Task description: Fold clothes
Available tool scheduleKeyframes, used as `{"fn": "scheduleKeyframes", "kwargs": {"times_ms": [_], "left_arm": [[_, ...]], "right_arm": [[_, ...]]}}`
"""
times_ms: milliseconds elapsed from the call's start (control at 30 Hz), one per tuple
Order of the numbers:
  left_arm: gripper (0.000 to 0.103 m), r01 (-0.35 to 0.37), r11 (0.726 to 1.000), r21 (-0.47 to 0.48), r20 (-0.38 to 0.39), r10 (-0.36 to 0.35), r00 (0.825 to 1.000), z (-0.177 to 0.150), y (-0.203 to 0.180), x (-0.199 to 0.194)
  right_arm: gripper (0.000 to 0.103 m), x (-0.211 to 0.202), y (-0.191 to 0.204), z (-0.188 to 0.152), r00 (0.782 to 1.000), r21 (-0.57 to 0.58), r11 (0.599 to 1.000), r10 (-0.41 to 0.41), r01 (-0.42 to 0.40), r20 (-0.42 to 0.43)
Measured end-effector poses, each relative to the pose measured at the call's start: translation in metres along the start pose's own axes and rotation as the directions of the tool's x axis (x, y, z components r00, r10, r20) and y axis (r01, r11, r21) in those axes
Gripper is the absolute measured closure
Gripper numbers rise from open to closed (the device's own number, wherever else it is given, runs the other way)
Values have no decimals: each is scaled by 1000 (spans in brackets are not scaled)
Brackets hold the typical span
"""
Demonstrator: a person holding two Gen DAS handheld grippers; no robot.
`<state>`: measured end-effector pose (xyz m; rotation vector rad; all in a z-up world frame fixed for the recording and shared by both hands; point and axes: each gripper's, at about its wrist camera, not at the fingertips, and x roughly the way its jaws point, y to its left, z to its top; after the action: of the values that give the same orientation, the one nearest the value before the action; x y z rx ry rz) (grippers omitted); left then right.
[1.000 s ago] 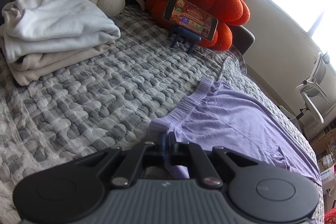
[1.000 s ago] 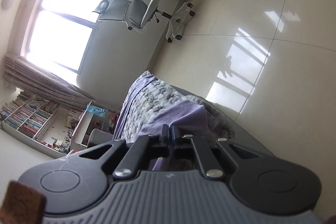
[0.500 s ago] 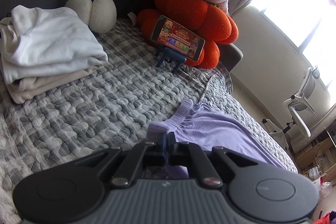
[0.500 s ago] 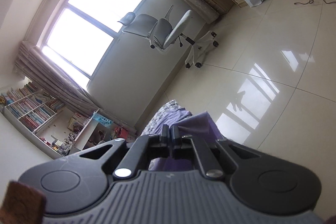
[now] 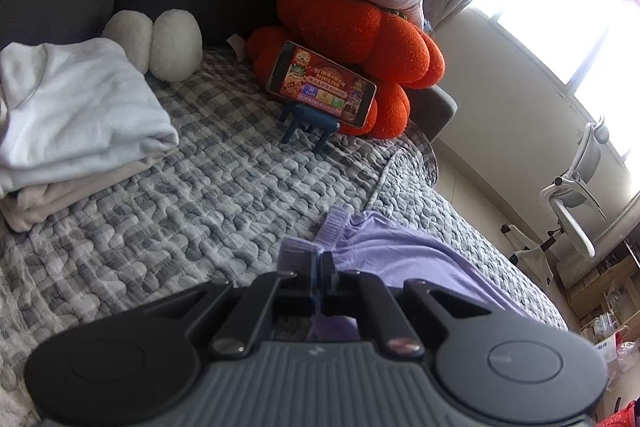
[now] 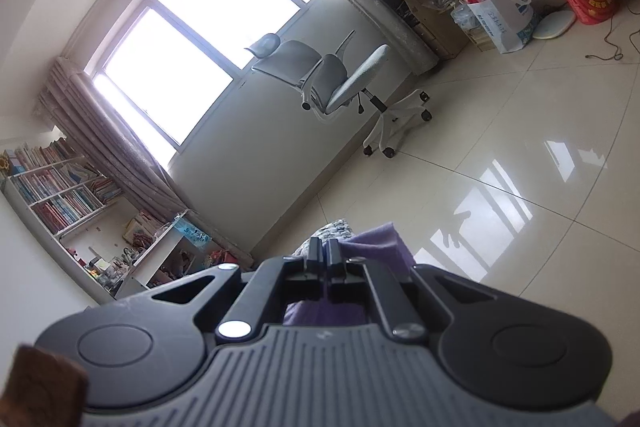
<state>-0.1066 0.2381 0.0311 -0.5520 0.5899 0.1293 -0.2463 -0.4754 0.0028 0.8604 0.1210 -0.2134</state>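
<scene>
Bed: grey checked quilt [image 5: 192, 203] under my work.
Left tongs [image 5: 319, 261]: pinching the ribbed waistband of the purple garment [image 5: 400, 255], which trails across the quilt.
Right tongs [image 6: 322, 253]: pressed together on the garment's other edge, over the tiled floor [image 6: 540, 147].
Beyond: folded white stack [image 5: 68, 115]; phone [image 5: 322, 83] on stand.

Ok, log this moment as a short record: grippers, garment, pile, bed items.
left gripper: shut on the purple garment at its ribbed band
right gripper: shut on the same purple cloth
garment: partly lying on the checked quilt
folded pile: white on beige, far left on quilt
phone: lit, on blue stand, against orange cushion
</scene>
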Motion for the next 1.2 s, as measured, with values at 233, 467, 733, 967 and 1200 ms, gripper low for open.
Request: {"fn": "scheduleKeyframes", "kwargs": {"times_ms": [233,467,733,967,1200], "left_arm": [[102,-43,999,15,-34,44,998,31,-31,35],[102,-96,995,27,-82,98,992,53,-50,82],[102,-172,985,23,-176,173,969,65,-54,144],[103,-231,972,48,-205,236,950,76,-59,174],[103,-240,965,105,-222,258,940,78,-65,192]], "right_arm": [[99,61,9,13,1000,-6,1000,-5,4,-18],[99,123,21,19,997,-28,999,-39,37,-60],[99,180,10,12,981,49,993,-102,111,-165],[99,201,13,15,968,56,983,-160,174,-191],[99,228,26,9,948,19,972,-225,235,-223]]}}
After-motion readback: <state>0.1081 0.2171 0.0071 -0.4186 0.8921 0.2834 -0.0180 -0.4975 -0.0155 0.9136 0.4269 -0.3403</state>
